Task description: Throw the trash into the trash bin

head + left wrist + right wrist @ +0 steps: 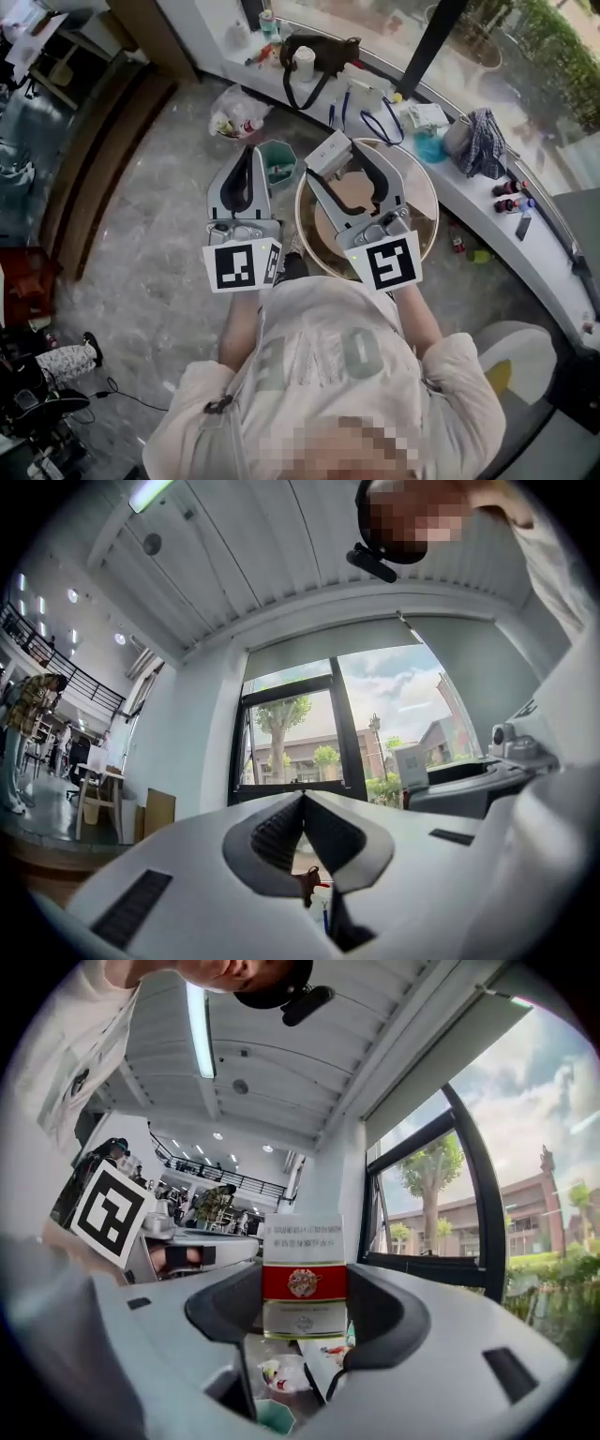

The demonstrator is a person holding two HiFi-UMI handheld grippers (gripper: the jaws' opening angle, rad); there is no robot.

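Observation:
A small white box with a red band [303, 1277] stands upright between the jaws of my right gripper [302, 1283], which is shut on it. In the head view the box [328, 150] and the right gripper [336, 161] are raised above the edge of a round table. A small green trash bin [277, 166] stands on the floor just left of the table; its rim [272, 1417] shows low between the right jaws. My left gripper [247, 154] is held up beside the right one, over the bin's left side. It [302, 795] is shut and holds nothing.
A round wooden table [424, 211] stands under my right gripper. A plastic bag of rubbish [234, 114] lies on the marble floor beyond the bin. A curved white ledge [450, 192] along the window carries a black bag [319, 52], cups, cables and bottles.

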